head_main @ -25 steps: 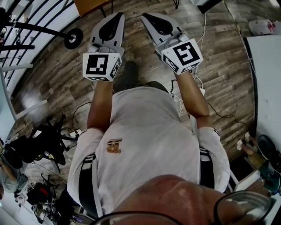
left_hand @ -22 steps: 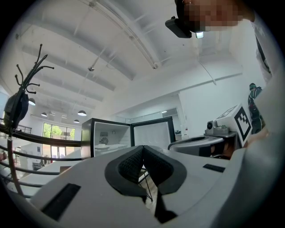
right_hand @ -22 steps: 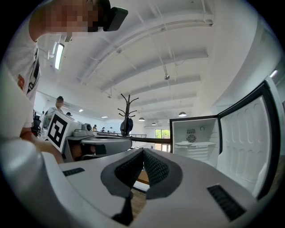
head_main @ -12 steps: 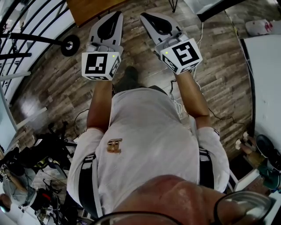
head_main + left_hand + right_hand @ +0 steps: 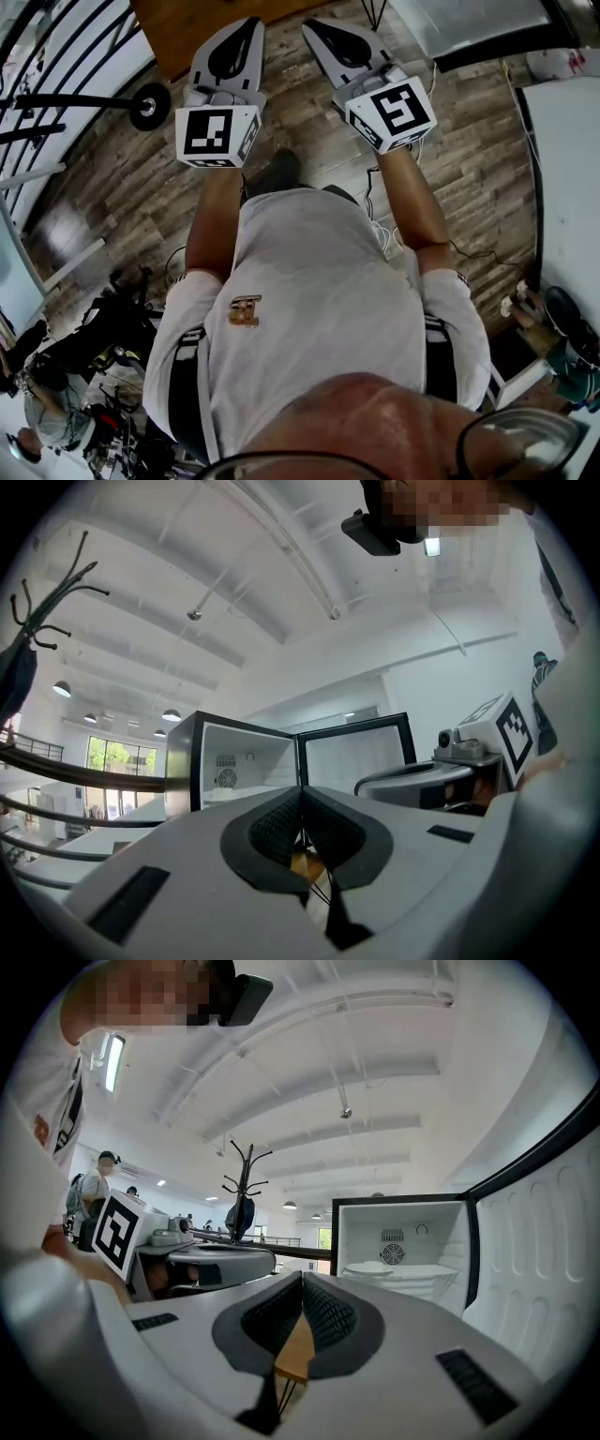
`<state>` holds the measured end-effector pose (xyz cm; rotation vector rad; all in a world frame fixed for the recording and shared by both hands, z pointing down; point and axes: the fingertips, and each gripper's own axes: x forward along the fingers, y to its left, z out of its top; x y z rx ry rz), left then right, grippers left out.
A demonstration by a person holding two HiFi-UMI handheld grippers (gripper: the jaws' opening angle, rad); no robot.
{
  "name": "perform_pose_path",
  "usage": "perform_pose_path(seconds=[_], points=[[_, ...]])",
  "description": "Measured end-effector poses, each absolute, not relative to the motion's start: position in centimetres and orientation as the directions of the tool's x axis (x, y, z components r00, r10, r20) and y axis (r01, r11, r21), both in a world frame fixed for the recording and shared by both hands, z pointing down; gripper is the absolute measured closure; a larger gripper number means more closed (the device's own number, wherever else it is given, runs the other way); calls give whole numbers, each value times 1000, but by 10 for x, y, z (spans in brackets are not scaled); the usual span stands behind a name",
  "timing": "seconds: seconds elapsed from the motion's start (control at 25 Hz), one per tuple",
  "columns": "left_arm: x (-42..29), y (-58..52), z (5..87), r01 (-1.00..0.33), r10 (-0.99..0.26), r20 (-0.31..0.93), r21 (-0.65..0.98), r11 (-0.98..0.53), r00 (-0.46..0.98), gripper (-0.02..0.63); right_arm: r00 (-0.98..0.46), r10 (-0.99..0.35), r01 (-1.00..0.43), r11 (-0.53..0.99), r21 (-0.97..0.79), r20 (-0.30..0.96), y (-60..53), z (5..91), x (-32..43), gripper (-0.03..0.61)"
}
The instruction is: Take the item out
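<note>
Ahead, an open fridge (image 5: 441, 1241) fills the right half of the right gripper view. The left tool (image 5: 302, 803) and right tool (image 5: 302, 1290) have jaws together, empty. A white round item (image 5: 367, 1267) lies inside the fridge, near centre.

Coat stand (image 5: 241, 1194) stands up-left, well beyond the fingers of the right gripper (image 5: 302, 1288). Wood-plank floor (image 5: 112, 178) lies below. Black wheel (image 5: 150, 105) sits left of the left gripper (image 5: 242, 28) fingers.
</note>
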<state>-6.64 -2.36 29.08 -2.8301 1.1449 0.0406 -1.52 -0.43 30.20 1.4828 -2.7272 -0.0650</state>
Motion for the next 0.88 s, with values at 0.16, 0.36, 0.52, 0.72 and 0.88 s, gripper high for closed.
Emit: perform_pose_path(seconds=[0.16, 0.36, 0.52, 0.72, 0.88], points=[[-65, -74, 285, -687, -684, -57, -74, -723, 727, 595, -531, -847, -846, 530, 57, 13, -57, 295, -17, 545], [-60, -133, 282, -677, -674, -63, -77, -732, 736, 595, -514, -858, -855, 514, 74, 17, -115, 290, -15, 545], [-61, -160, 277, -673, -670, -67, -79, -735, 740, 595, -500, -866, -863, 499, 80, 12, -143, 282, -15, 545], [-58, -188, 271, -669, -665, -74, -84, -739, 743, 595, -486, -874, -871, 485, 80, 9, -170, 277, -13, 545], [-50, -197, 270, -669, -666, -63, -82, -739, 743, 595, -481, -877, -874, 480, 72, 11, -182, 275, -5, 545]])
